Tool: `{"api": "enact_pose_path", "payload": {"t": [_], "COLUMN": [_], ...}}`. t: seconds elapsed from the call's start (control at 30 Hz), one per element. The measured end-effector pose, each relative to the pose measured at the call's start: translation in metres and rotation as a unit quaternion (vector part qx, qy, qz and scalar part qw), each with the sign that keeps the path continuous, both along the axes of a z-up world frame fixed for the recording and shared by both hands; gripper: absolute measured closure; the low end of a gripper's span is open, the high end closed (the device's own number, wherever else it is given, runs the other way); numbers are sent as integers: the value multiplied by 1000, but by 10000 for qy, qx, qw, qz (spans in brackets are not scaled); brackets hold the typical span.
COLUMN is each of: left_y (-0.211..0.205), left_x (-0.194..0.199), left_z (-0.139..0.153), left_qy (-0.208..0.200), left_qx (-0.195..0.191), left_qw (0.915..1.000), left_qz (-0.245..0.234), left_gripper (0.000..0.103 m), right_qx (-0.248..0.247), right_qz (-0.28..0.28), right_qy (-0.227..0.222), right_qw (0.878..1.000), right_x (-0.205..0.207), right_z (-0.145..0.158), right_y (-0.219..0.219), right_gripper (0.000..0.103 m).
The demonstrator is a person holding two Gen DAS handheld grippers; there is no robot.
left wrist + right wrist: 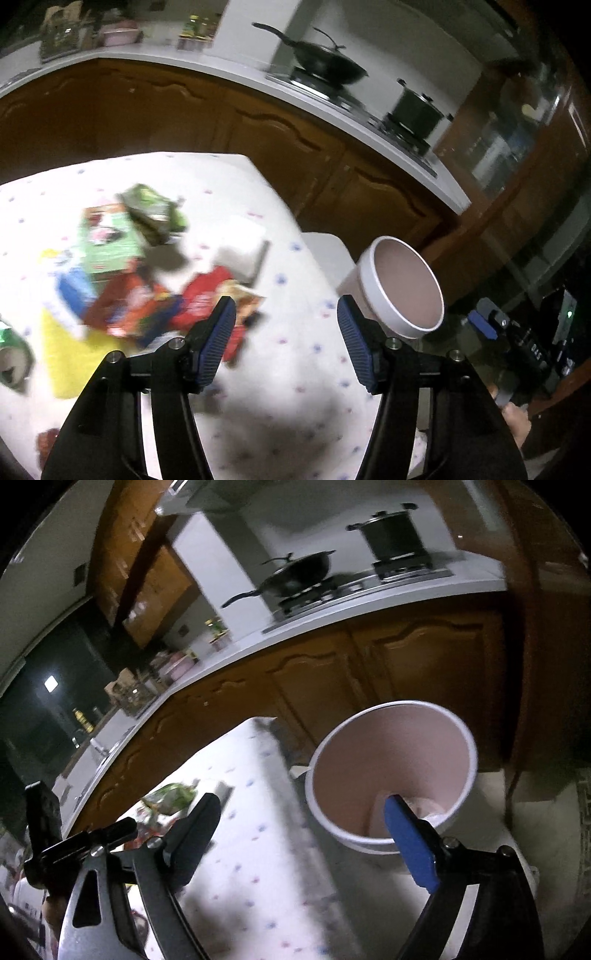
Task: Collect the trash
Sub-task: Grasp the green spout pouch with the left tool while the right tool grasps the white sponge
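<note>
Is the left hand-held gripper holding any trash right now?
No, the left hand-held gripper is open and empty above the table, with the wrappers lying beyond it.

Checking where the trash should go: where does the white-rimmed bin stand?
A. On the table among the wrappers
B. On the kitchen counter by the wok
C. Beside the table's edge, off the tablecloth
C: the bin stands off the dotted tablecloth, lower than the table's edge, apart from the wrappers.

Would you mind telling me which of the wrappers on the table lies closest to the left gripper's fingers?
The red wrapper, just beyond the left gripper, by its left fingertip. The green packet and green box lie farther back.
</note>
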State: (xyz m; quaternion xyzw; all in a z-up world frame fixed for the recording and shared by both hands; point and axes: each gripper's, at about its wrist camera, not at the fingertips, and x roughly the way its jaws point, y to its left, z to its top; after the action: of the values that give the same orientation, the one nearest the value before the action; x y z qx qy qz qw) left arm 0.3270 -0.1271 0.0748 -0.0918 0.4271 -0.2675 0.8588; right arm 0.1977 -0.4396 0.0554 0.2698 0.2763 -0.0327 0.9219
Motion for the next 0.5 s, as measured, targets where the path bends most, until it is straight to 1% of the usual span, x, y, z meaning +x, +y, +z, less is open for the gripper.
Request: {"api": "enact_pose_path", "payload": {"t": [0.07, 0.13, 0.27, 0.37, 0.5], "left_y": [14, 30, 50, 62, 80], "left_x": [1, 4, 12, 19, 34], "left_z": [3, 6, 7, 7, 8], "left_qy": [-19, -112, -142, -194, -169], "left_qx": [-13, 89, 127, 223, 222], "left_qw": [10000, 9998, 9993, 9987, 9982], "left_qz": [53, 164, 310, 426, 533], "left_gripper": [45, 45, 44, 44, 44], "right_qx": [15, 10, 37, 55, 69], "right_qz": [135, 253, 450, 598, 797], "right_qy": [-13, -16, 20, 47, 95], "right_qw": [9999, 9997, 9990, 9982, 9967], "right_x": [6, 13, 28, 39, 56], "right_z": [1, 1, 0, -2, -3], "right_y": [14, 26, 45, 60, 77], "right_gripper": [12, 12, 12, 12, 12]}}
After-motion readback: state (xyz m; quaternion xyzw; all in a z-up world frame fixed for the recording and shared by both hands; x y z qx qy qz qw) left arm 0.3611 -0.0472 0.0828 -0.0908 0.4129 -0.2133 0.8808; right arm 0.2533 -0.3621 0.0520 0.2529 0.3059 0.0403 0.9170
